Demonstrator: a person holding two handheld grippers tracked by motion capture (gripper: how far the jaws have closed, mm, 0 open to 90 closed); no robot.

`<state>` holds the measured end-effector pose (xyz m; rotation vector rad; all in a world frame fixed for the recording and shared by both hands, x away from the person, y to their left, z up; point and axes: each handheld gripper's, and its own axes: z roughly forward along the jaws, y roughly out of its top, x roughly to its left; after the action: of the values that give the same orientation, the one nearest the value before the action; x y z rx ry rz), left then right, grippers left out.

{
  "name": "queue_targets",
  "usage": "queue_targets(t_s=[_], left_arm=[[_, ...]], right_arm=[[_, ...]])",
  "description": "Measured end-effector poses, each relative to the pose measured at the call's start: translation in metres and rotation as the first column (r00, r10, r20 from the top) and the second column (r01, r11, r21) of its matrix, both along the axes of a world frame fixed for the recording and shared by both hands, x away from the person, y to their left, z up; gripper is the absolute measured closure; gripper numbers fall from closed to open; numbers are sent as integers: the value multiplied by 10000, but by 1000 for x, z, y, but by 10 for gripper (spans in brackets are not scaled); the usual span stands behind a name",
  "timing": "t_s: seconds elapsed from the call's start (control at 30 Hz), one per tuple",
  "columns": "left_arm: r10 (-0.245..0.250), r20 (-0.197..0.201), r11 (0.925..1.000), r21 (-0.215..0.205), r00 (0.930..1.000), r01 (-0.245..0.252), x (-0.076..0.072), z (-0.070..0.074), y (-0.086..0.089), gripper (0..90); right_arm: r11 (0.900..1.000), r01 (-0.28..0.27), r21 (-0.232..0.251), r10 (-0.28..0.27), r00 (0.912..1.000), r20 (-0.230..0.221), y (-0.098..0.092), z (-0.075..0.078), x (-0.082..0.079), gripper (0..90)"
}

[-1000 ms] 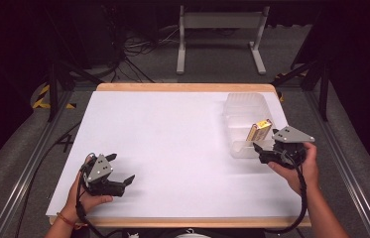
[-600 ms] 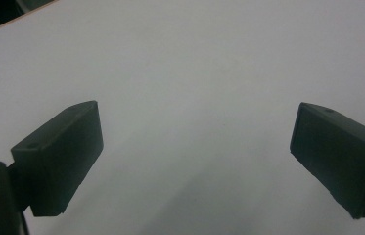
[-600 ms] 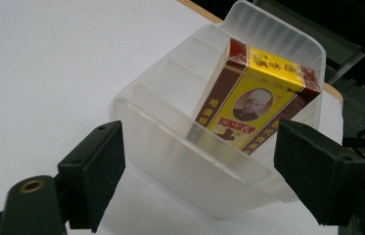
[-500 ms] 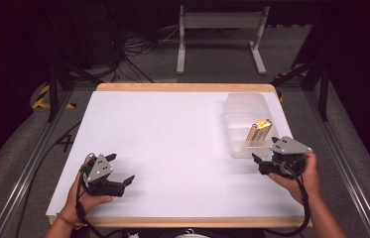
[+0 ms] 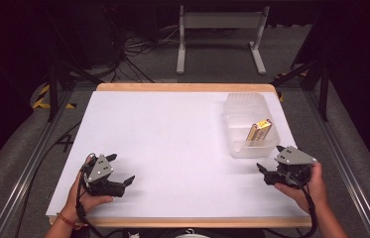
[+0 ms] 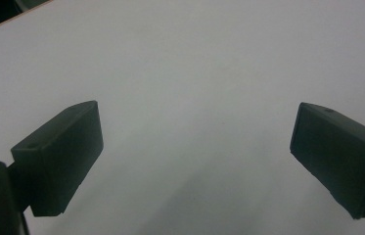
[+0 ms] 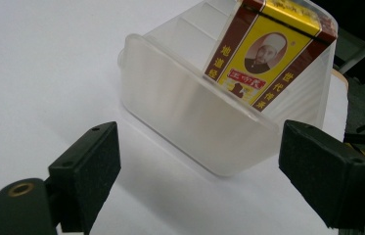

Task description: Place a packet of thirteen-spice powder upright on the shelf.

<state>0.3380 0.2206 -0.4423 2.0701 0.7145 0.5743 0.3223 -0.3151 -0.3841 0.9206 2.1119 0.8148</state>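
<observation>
In the clear bin [image 5: 250, 144], a yellow-brown box [image 5: 259, 131]; both tongs gape, empty

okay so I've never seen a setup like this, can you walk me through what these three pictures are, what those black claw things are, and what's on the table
A person sits at a white table holding a hand-operated two-jaw gripper in each hand. The high view looks down from above: the left gripper is at the near left, the right gripper at the near right. The other two pictures come from small cameras riding on each gripper, so the black blocks at the bottom are its own jaws. The left gripper view shows bare tabletop between wide-open jaws. The right gripper view faces a clear plastic bin with a yellow and brown box leaning inside it. Both grippers are open and hold nothing.
</observation>
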Motion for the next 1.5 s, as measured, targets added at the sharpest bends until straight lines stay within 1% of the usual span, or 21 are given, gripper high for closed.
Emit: queue_targets(t_s=[0.13,0.2,0.4,0.5,0.63,0.7,0.8,0.87,0.93,1.0,1.03,1.1,1.13,1.23,1.3,1.4,1.43,1.5], left_arm=[[-5,-9,10000,28,10000,5,0,0,0,61],[-43,0,10000,53,10000,43,0,0,-1,61],[-2,-40,10000,24,10000,2,1,0,-1,61],[18,-48,10000,19,10000,-17,2,0,-1,61],[35,-53,10000,-5,10000,-35,2,0,0,61],[15,3,10000,-12,10000,-15,3,0,-1,61],[-5,-3,10000,-12,10000,5,5,1,-2,60],[-53,10,10000,-1,10000,53,6,1,-3,60],[-72,6,10000,-15,10000,72,6,1,-4,60],[-118,43,9999,-1,9999,118,6,2,-5,59],[-133,42,9999,11,9999,133,6,2,-5,58],[-96,67,10000,-18,9999,96,6,2,-5,58],[-96,67,10000,-18,9999,96,6,2,-5,58],[-149,99,9998,-93,9998,150,7,3,-6,58],[-255,138,9996,-78,9996,256,7,3,-6,57],[-283,83,9996,-71,9996,283,8,3,-6,55],[-294,99,9995,-116,9995,295,8,3,-5,55],[-329,190,9993,-189,9993,333,8,4,-5,56]], right_arm=[[9999,10,-100,-11,9999,-109,-6,-6,-3,152],[10000,18,-42,-19,9999,-106,-9,-8,-5,148],[9995,302,-127,-303,9995,-106,-20,-18,-9,136],[9993,366,11,-366,9993,-121,-23,-24,-12,136],[9987,502,20,-502,9986,-164,-29,-32,-15,123],[9988,472,121,-471,9988,-115,-32,-35,-18,122],[9978,628,190,-627,9980,-40,-36,-39,-21,119],[9975,638,314,-635,9979,-103,-39,-42,-23,119],[9975,646,283,-644,9979,-69,-41,-43,-24,118],[9962,828,262,-828,9966,-20,-44,-47,-27,111],[9953,914,314,-915,9958,48,-45,-48,-28,110],[9944,913,527,-919,9957,99,-48,-48,-29,110],[9944,913,527,-919,9957,99,-48,-48,-29,110],[9906,1076,849,-1096,9938,188,-51,-47,-31,109],[9895,1229,760,-1249,9919,224,-52,-49,-31,109],[9888,1262,794,-1280,9916,173,-53,-50,-31,108],[9876,1351,799,-1370,9904,193,-52,-50,-32,104],[9859,1364,968,-1398,9898,291,-52,-48,-36,104]])
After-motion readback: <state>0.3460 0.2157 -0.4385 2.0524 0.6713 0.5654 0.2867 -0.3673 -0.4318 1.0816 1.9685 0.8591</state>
